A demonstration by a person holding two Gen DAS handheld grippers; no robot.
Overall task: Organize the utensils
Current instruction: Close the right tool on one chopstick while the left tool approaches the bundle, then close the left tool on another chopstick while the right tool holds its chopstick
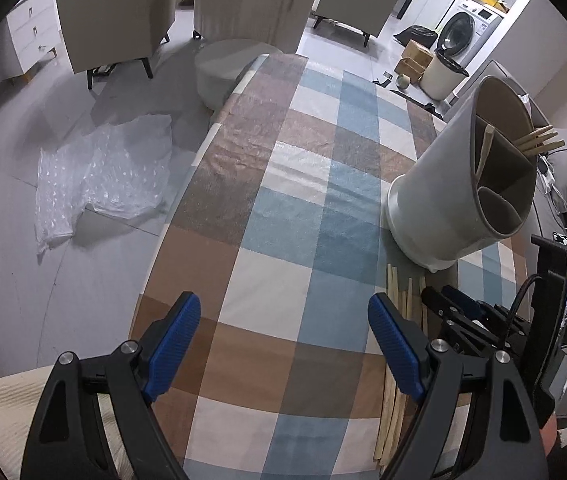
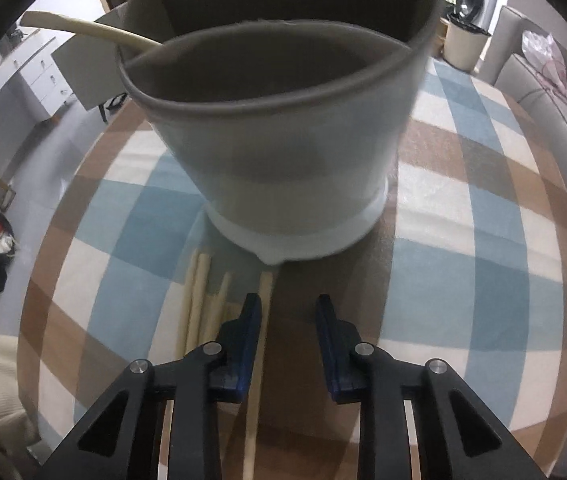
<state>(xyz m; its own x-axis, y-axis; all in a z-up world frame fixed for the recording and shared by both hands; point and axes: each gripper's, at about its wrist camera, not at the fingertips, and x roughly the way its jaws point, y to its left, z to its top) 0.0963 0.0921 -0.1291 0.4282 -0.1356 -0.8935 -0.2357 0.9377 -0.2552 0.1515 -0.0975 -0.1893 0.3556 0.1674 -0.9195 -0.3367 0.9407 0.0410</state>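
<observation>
Chopsticks [image 2: 203, 312] lie loose on the checked worktop [image 2: 463, 208], a bundle of pale wooden sticks pointing toward the holder; at least four tips can be counted in the right wrist view, the exact number is unclear

Right tool [image 2: 288, 312]: jaws narrowed to a small gap, blue pads not pressing on anything. One chopstick [image 2: 257, 360] runs beneath the inner edge of its left finger [image 2: 249, 332]; whether pad and stick touch cannot be told. The other sticks lie just outside that finger

Left tool [image 1: 283, 316]: jaws wide apart, nothing between them, only checked cloth below. Its right finger [image 1: 393, 344] is just beside the same bundle [image 1: 397, 360], and the right tool [image 1: 449, 304] appears close beyond it

Utensil holder [image 2: 283, 160]: one grey cylindrical container with a white base ring, standing on the worktop just past the stick tips. Internal dividers form several compartments. In the left wrist view [image 1: 459, 184] about four stick ends [image 1: 539, 142] project over its far rim. In the right wrist view one pale handle [image 2: 83, 30] leans out of a rear compartment

Two grey armchairs [image 1: 119, 24] stand on the floor beyond the worktop
</observation>
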